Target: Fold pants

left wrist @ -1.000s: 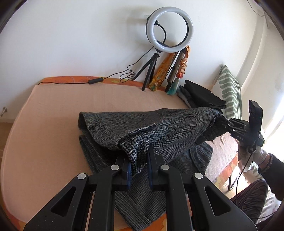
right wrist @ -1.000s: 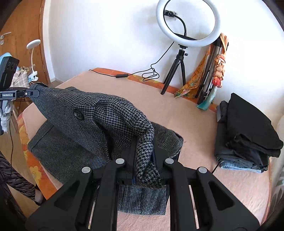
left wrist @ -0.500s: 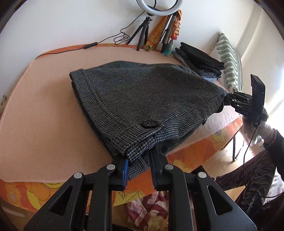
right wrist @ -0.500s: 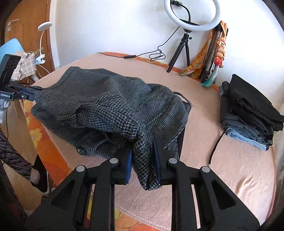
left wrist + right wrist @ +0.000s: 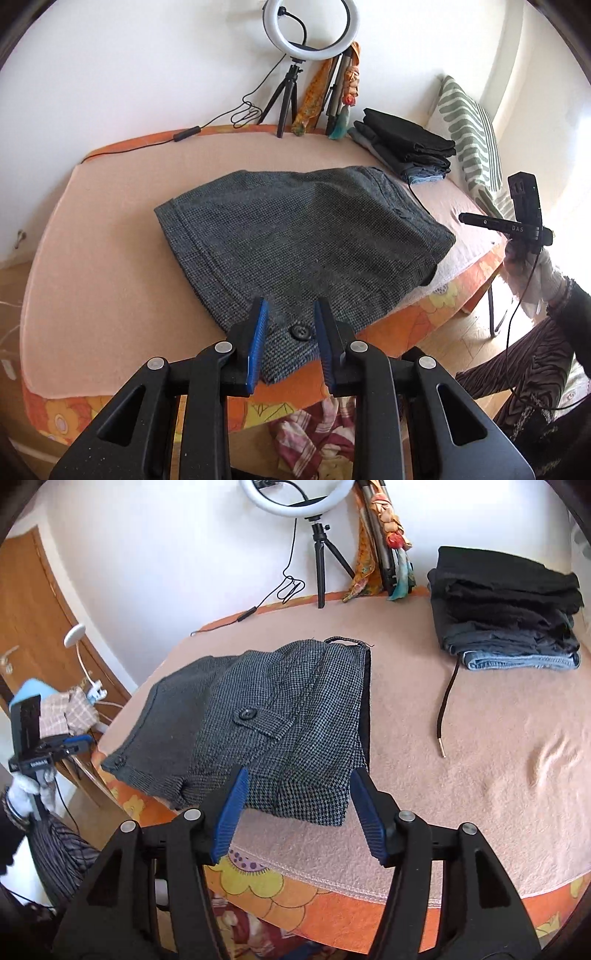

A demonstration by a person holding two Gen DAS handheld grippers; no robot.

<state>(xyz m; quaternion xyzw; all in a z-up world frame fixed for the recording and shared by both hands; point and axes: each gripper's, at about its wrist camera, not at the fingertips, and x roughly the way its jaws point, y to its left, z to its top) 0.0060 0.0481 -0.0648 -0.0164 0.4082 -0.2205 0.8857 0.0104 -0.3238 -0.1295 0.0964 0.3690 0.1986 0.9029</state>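
The right gripper (image 5: 466,218) has the white letters "DAS" on its side. There is a small white label on the left gripper (image 5: 85,740), too blurry to read. The grey checked pants (image 5: 303,236) lie folded on the pink bed (image 5: 110,229), near its front edge. The left gripper's blue pads are apart, one on each side of the pants' corner with the black button (image 5: 300,331), not pinching it. The right gripper's pads are wide apart, just in front of the other near corner of the pants. A pile of dark folded clothes (image 5: 506,605) sits well apart, by the wall.
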